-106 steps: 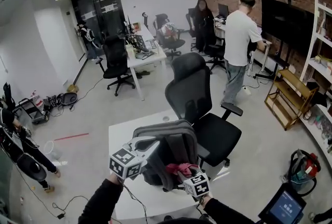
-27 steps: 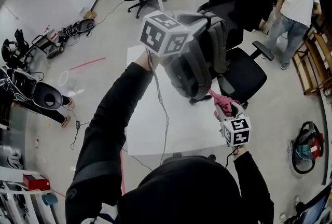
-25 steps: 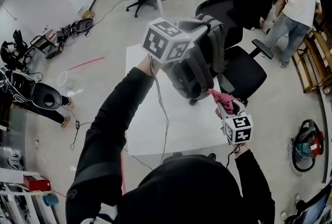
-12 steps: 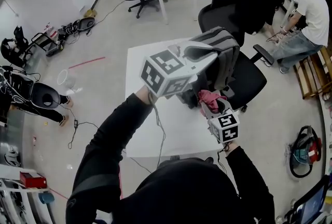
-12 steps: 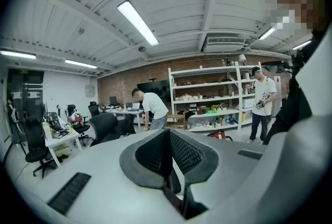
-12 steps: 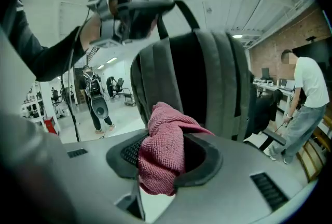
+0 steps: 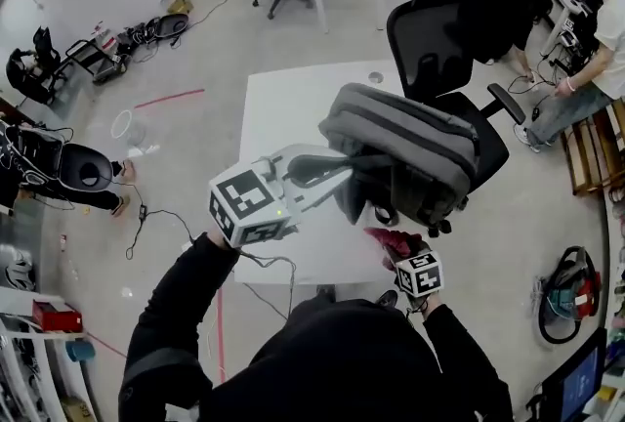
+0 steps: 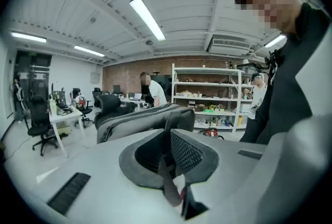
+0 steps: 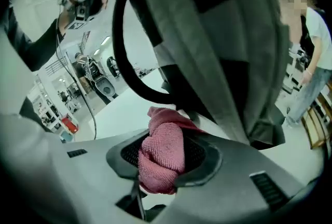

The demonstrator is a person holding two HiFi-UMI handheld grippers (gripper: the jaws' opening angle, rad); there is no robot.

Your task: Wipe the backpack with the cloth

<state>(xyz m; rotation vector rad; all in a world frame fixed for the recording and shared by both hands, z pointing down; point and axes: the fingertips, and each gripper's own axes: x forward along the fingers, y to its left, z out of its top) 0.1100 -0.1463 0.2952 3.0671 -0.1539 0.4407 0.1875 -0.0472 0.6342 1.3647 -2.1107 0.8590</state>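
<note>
**Head view:** The grey backpack lies tipped on its side over the right part of the white counter, in front of a black office chair. Whether it rests on the counter cannot be told. The left hand-held gripper reaches in from the left and meets the backpack at its near end. Its cube carries black-and-white square markers, patterns rather than letters. The right hand-held gripper sits lower, just below the backpack's near edge, with the pink cloth bunched at its tip. It has a smaller marker cube of its own. A person in a white top stands at the right edge.

**Left gripper view:** The left hand-held gripper has its jaws closed on a dark strap of the backpack, whose grey body stretches away beyond them. Behind it stand white shelves with goods whose labels are too small to read.

**Right gripper view:** The right hand-held gripper clamps the cloth, which bulges out between the pads. The backpack hangs close above, grey panels filling the top of the view, with a black loop beside them. The cloth's upper fold lies right against the bag's underside. The counter shows pale underneath.
</note>
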